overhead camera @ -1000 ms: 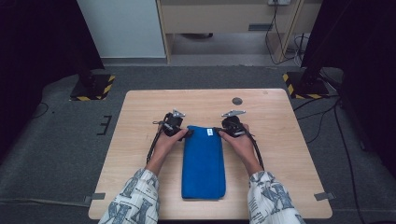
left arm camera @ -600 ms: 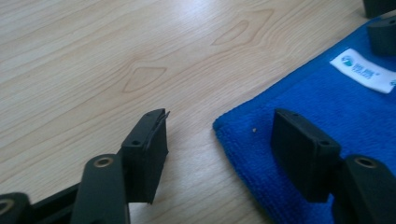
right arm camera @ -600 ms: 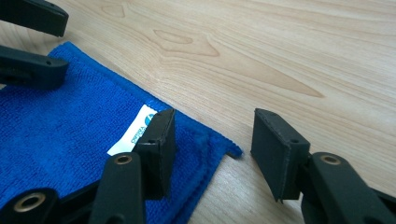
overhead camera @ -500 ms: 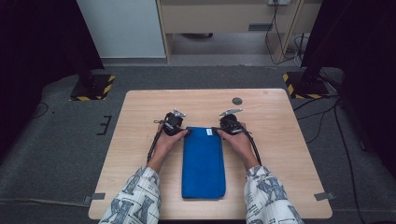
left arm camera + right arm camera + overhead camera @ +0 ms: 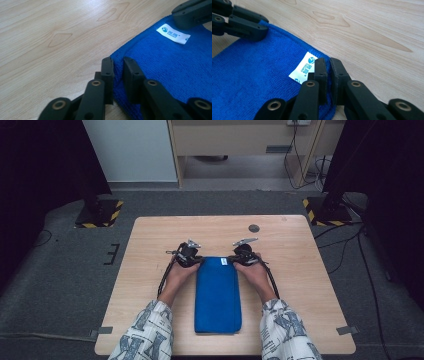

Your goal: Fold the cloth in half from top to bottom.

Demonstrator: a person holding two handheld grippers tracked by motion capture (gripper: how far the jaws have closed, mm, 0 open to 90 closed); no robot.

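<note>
A small white label (image 5: 173, 33) sits sewn at one far corner of the blue towel (image 5: 218, 295). It carries a round blue logo and a short line of blue print, too small and blurred to read. No other writing can be made out.

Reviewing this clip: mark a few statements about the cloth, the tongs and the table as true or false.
1. The blue towel lies folded in a long strip on the wooden table. True.
2. The left tongs pinch the towel's far left corner. True.
3. The right tongs hover open above bare wood. False: they are shut on the towel's corner, beside the white label.
4. The towel is red. False: blue.
5. A small dark disc lies beyond the towel. True.
</note>
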